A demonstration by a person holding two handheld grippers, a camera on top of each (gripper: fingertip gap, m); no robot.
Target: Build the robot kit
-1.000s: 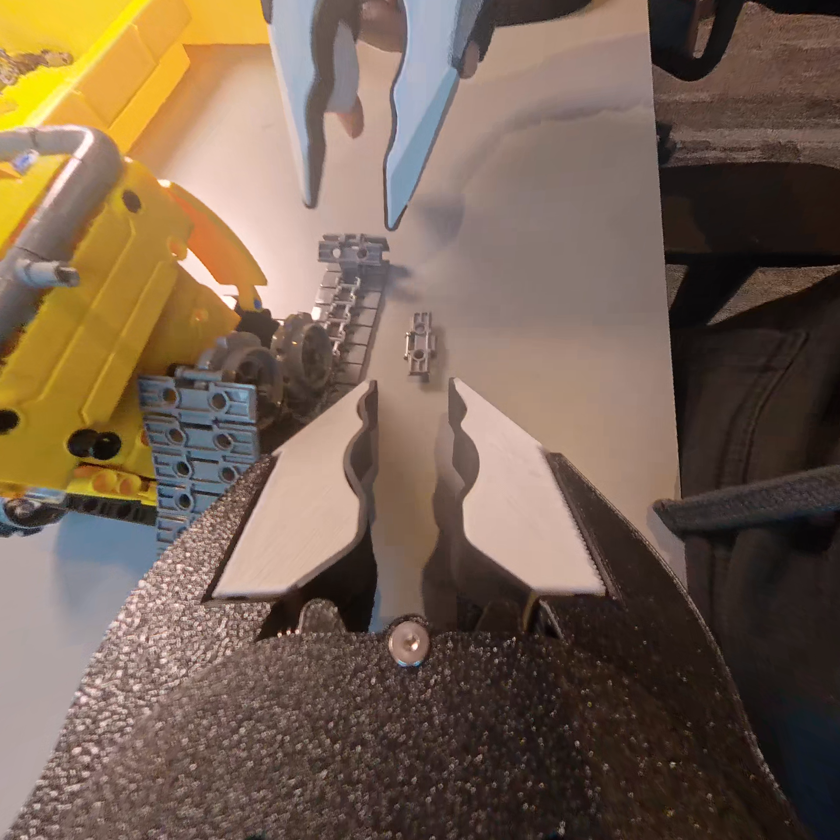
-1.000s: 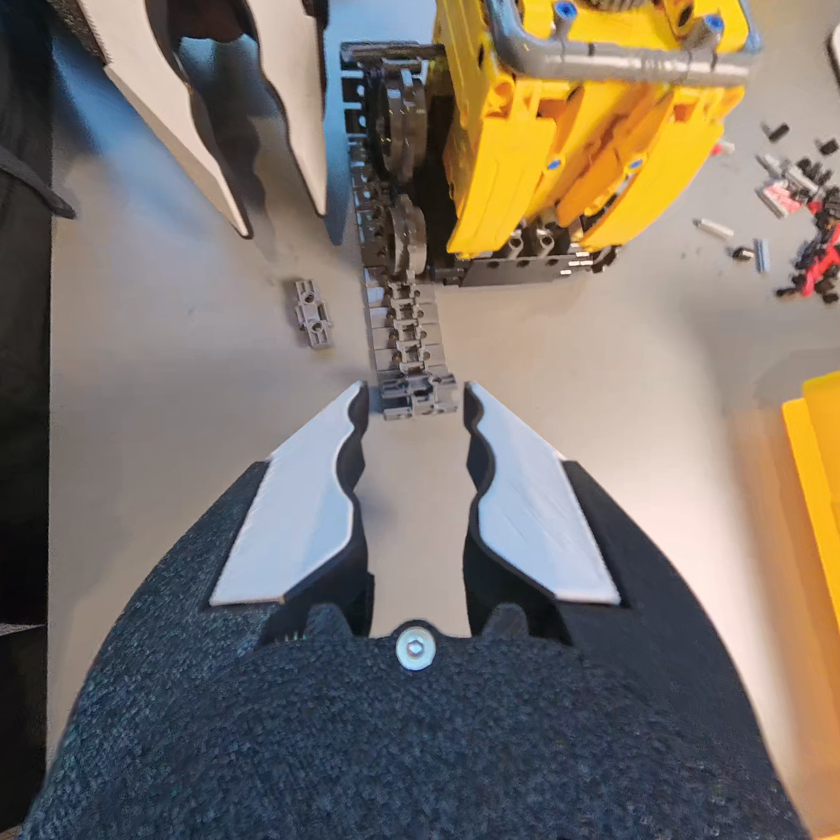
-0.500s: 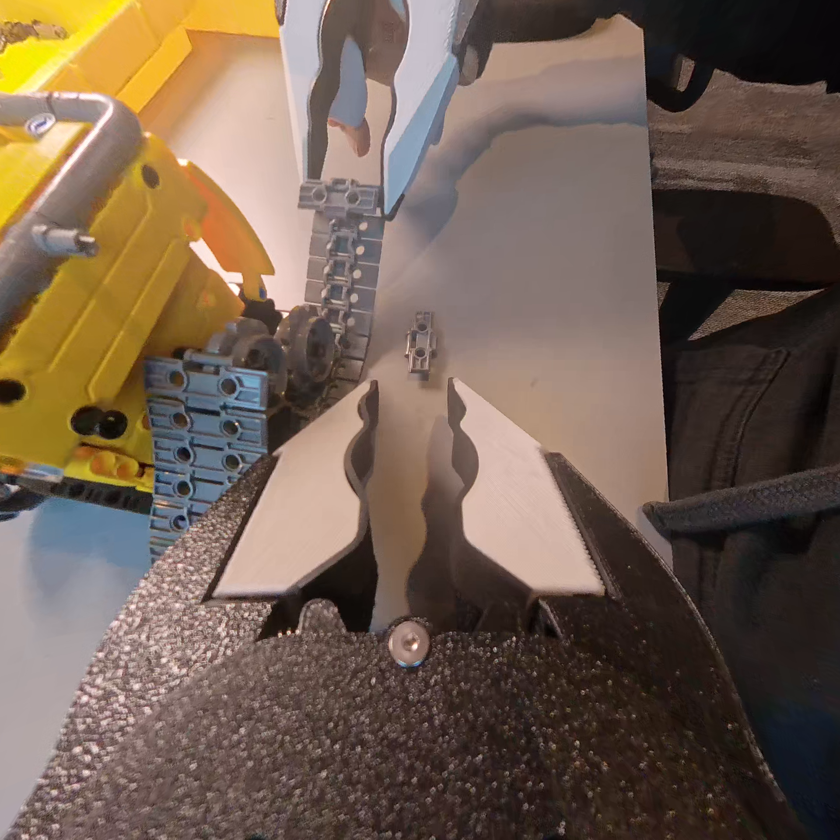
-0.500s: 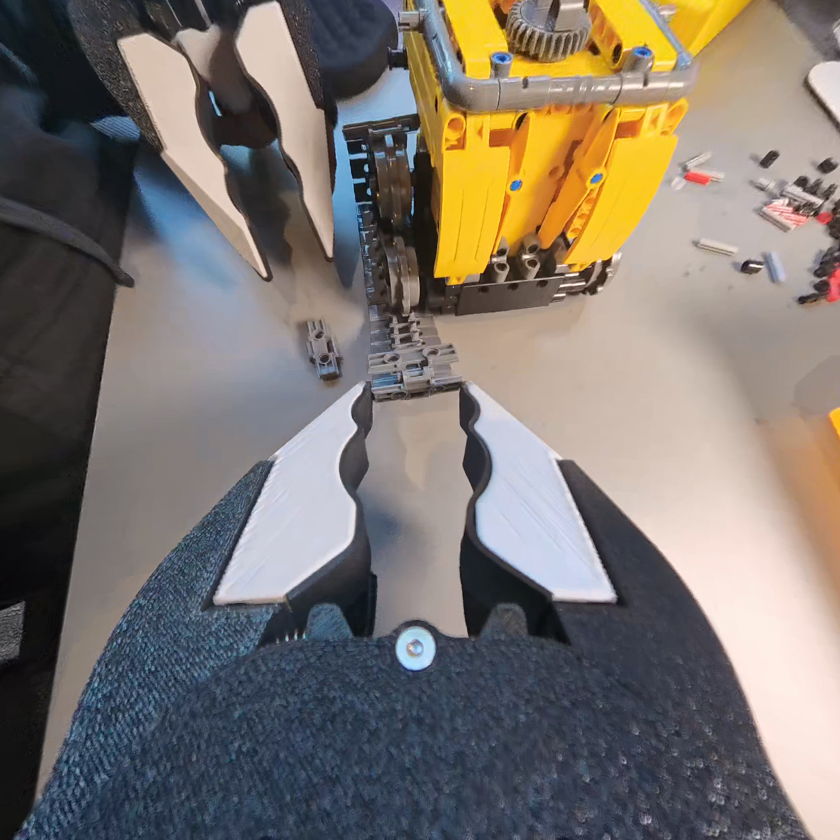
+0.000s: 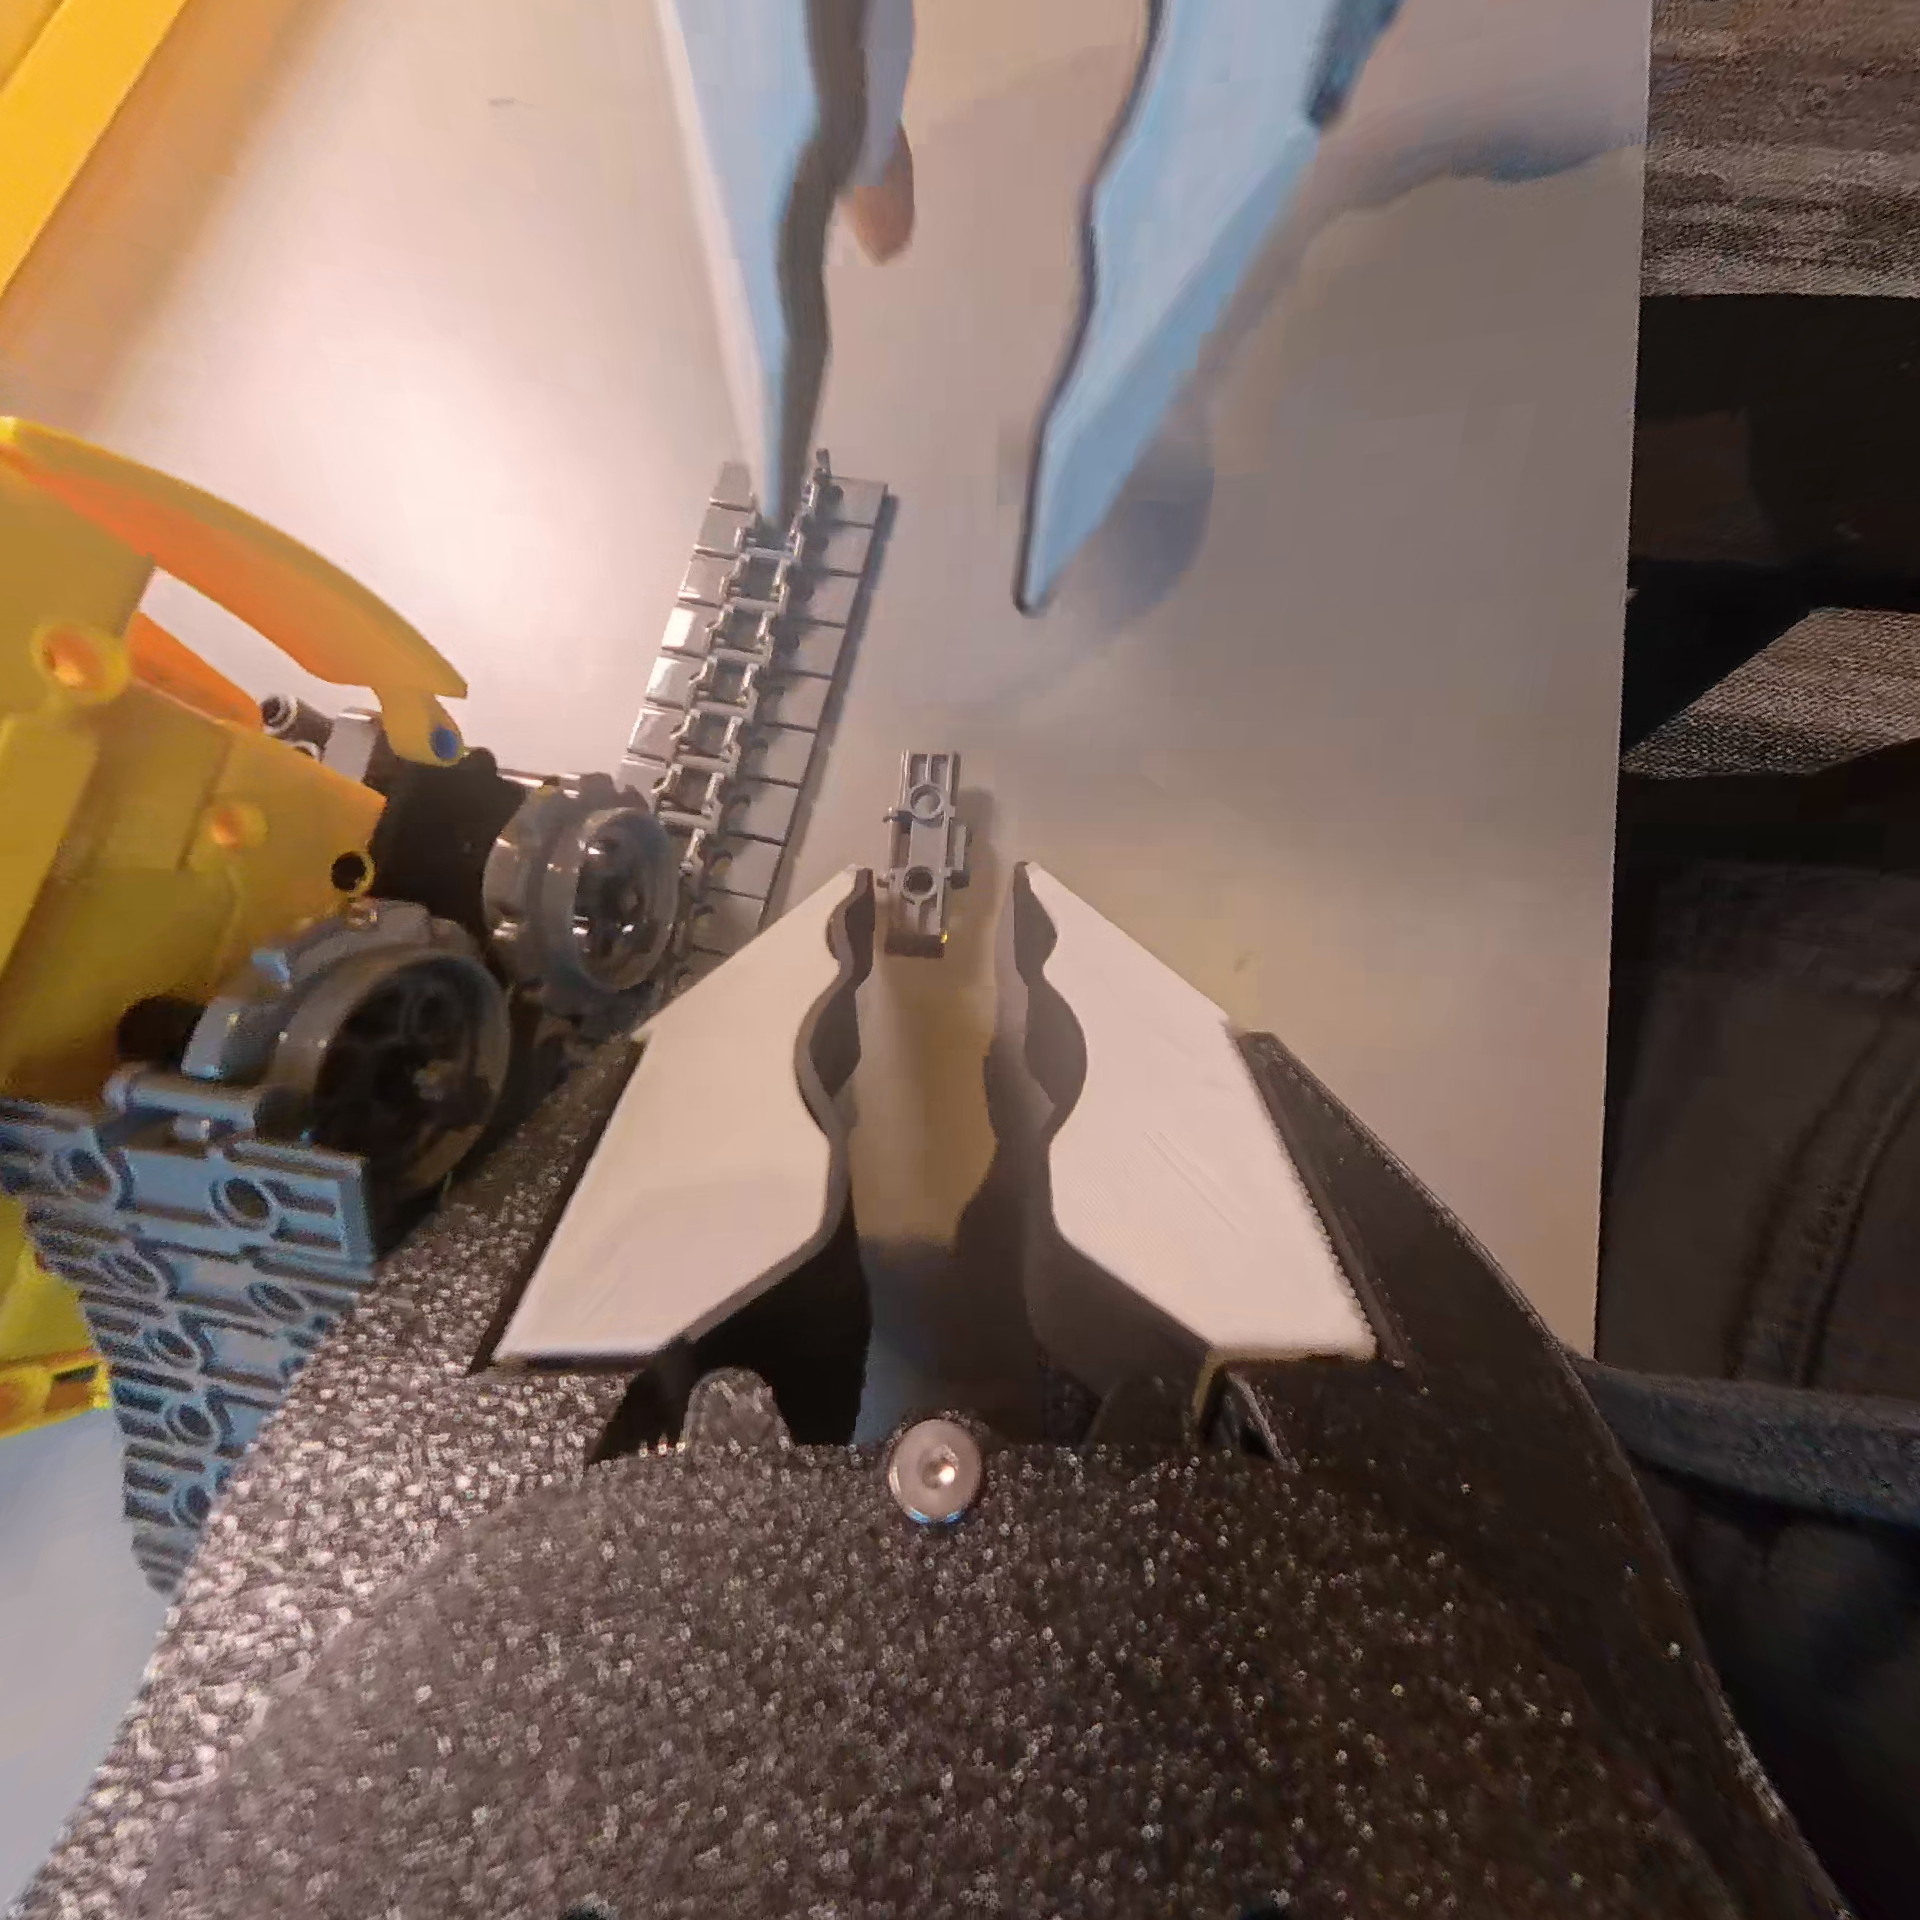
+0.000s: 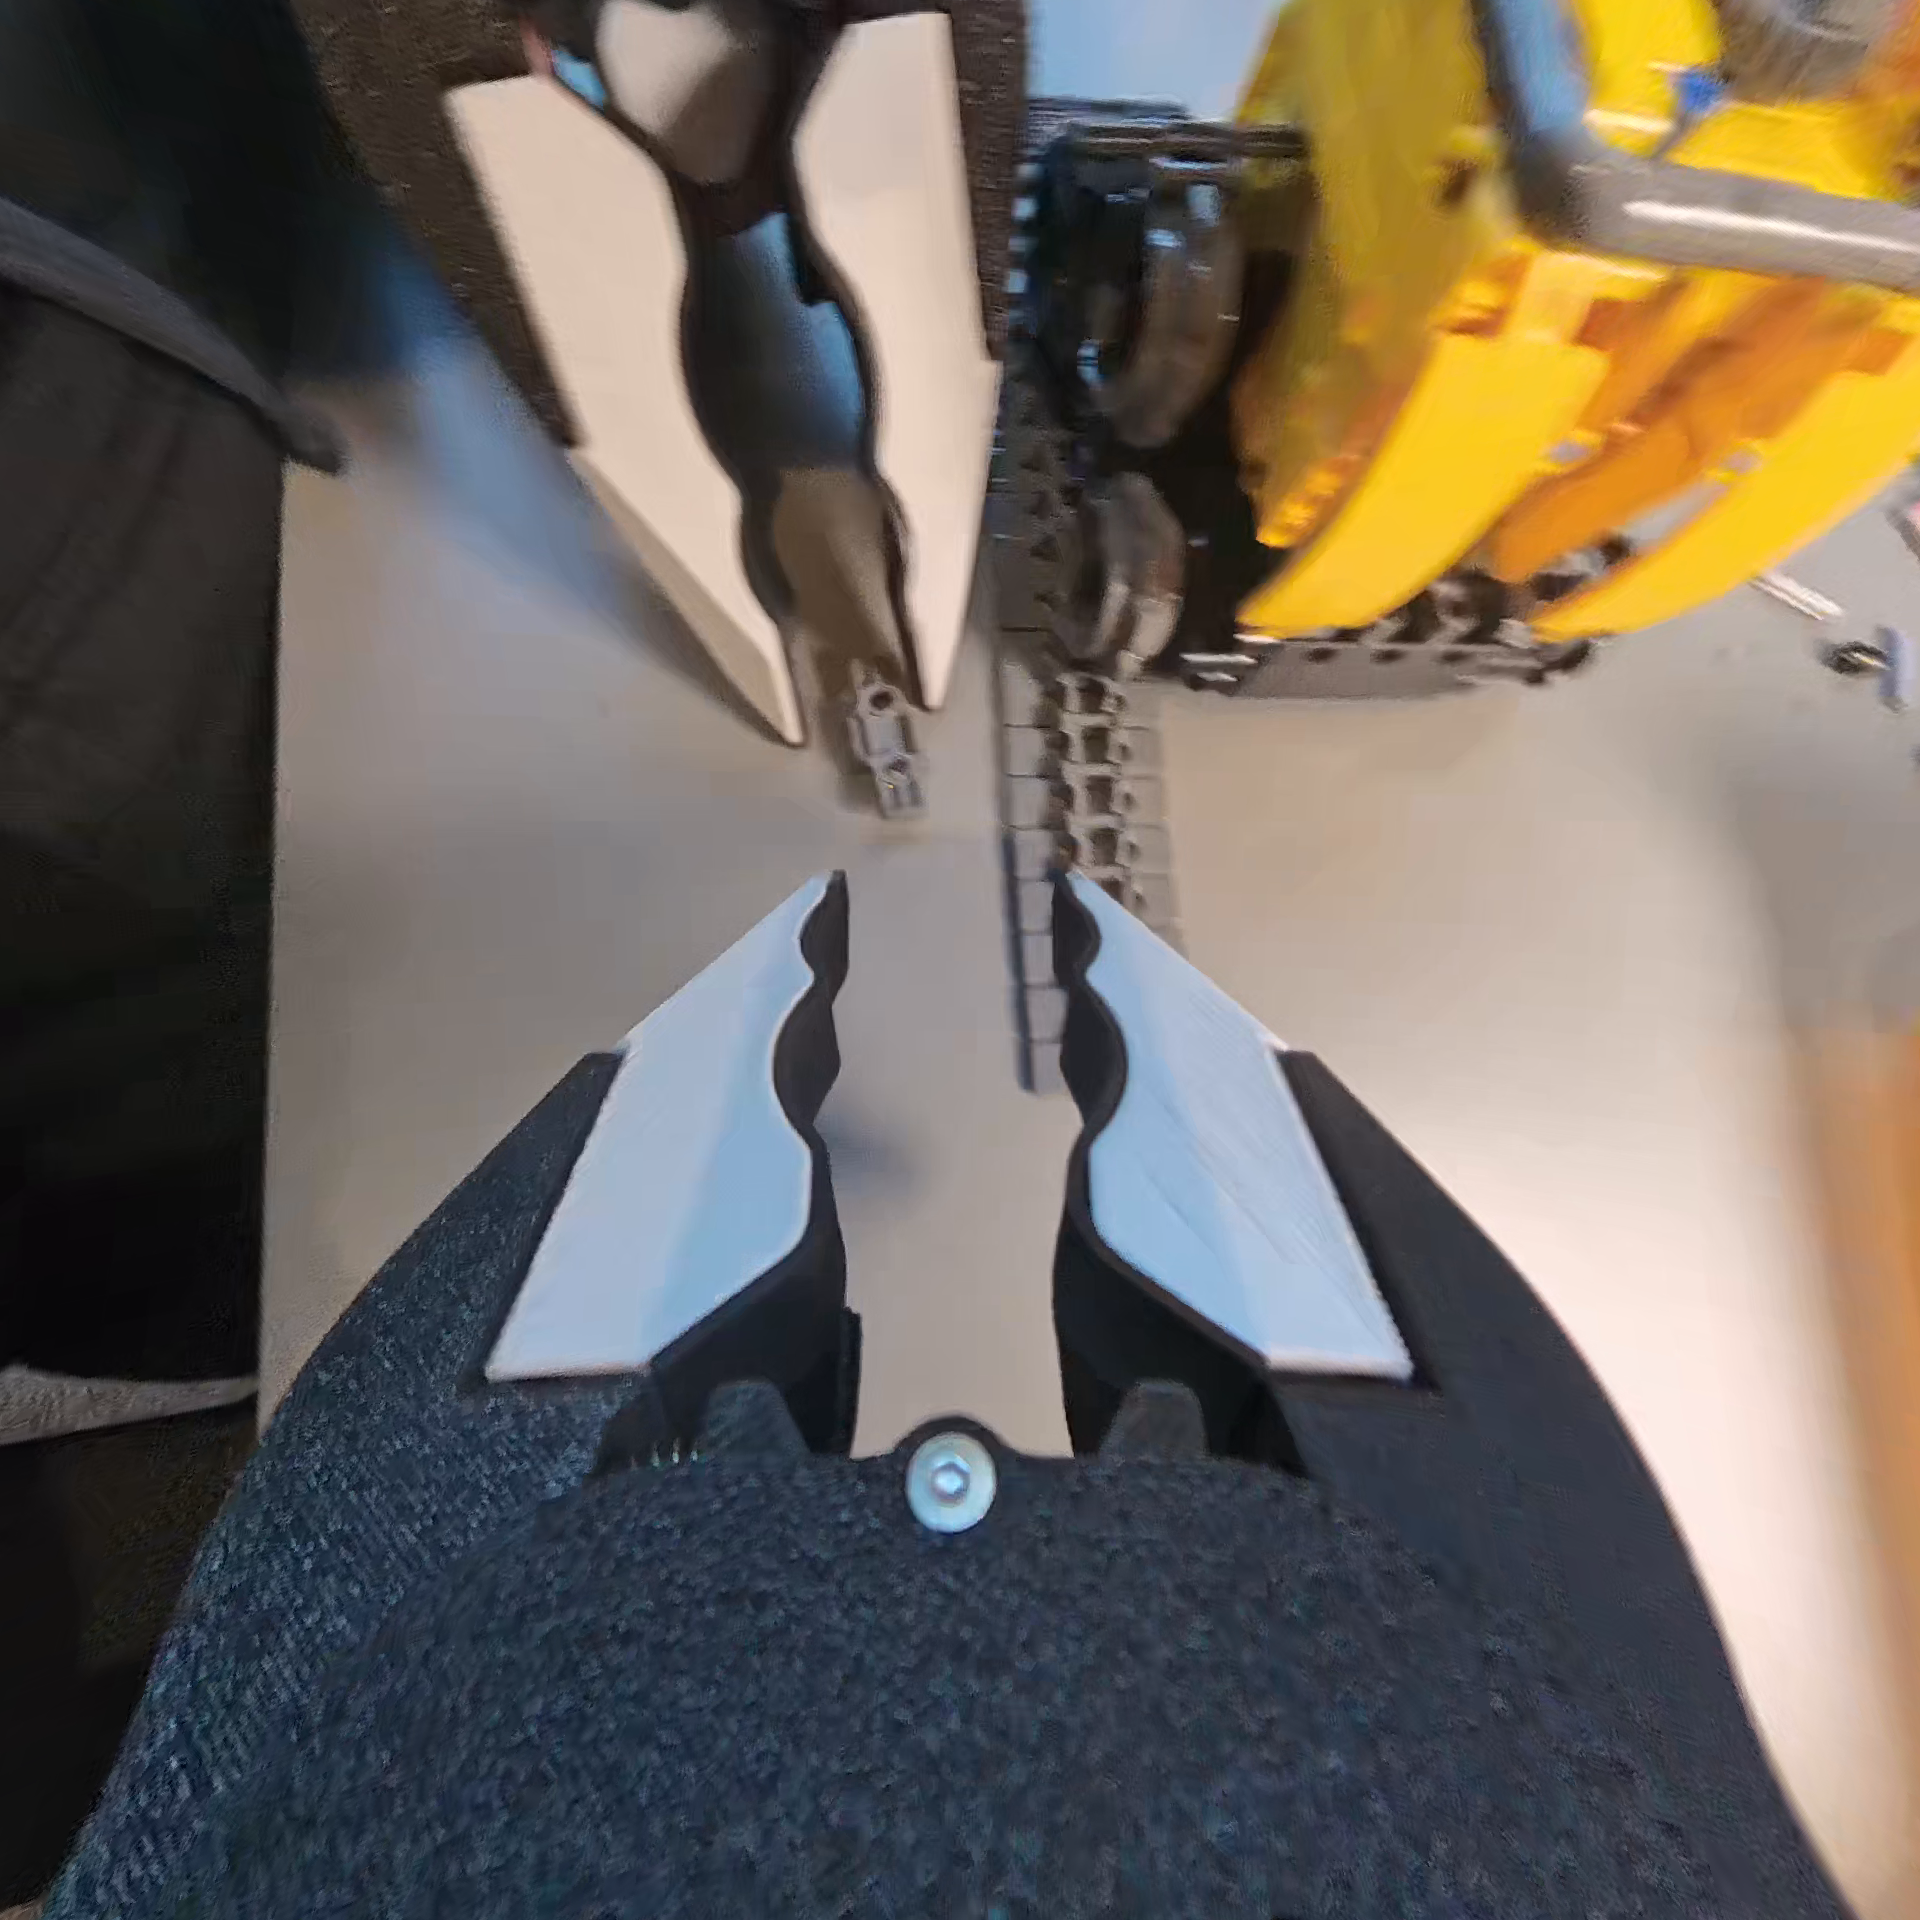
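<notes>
Left wrist view: the left gripper (image 5: 935, 883) is open and empty, with 1 loose link (image 5: 923, 850) between its tips. Close gently, centered. The right gripper (image 6: 948, 883) is open, empty, beside the track (image 6: 1081, 790).

This looks like a hobby or lab workbench for building-brick models. A smooth pale tabletop (image 6: 1455, 1039) carries a half-built yellow brick vehicle (image 6: 1507, 343) at upper right of the right wrist view, its grey link track (image 5: 758, 675) unrolled, small loose parts (image 6: 1870, 655) at the right edge, and a yellow bin (image 5: 62, 135) at upper left of the left wrist view.
</notes>
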